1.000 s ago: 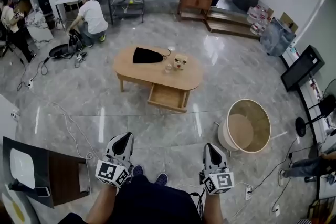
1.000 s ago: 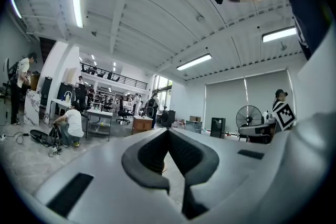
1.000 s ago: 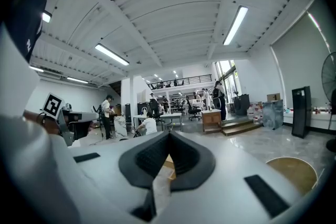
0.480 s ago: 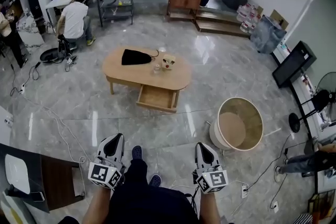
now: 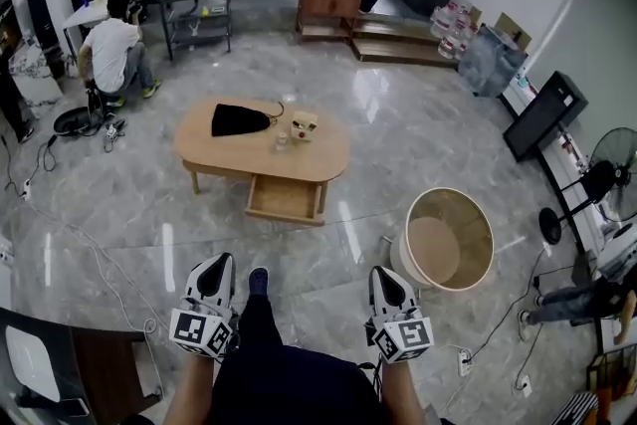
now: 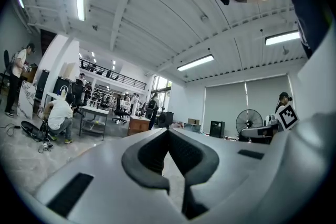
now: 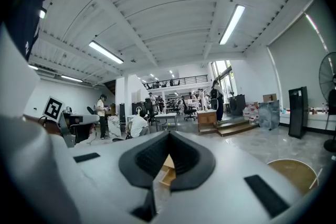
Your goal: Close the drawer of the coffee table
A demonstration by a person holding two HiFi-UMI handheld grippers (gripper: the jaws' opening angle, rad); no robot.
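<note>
Two grippers, jaws pressed together on nothing: left gripper (image 5: 219, 274) low by my legs; the coffee table (image 5: 224, 154) ahead has slid leftward and slightly nearer, drawer (image 5: 284, 199) still pulled out; right gripper (image 5: 384, 278) equally low. I'm only approaching.

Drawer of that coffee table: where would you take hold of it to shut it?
Its front panel, from the near side: the drawer juts out of the table toward the person, so a flat push there should slide it in.
</note>
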